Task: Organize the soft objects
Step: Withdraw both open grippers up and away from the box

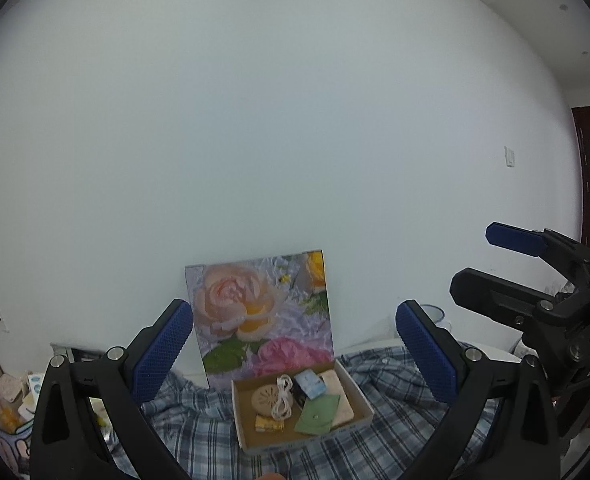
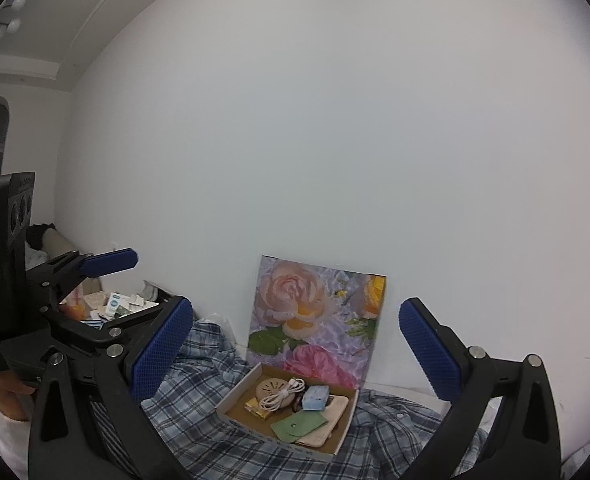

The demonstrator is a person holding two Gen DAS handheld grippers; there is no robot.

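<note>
Plaid shirt [image 1: 395, 436] lies crumpled flat under the box [image 1: 301, 408], below and ahead of both grippers, left gripper [image 1: 293, 344] and right gripper [image 2: 295, 344] both spread wide, holding nothing, level side by side, neither clearly nearer.

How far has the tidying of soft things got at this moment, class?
Done: nothing visibly. The plaid shirt lies crumpled under the open box. In hand: nothing; left gripper and right gripper are open, empty, raised above it. Left: apparently everything, starting with the shirt.
</note>
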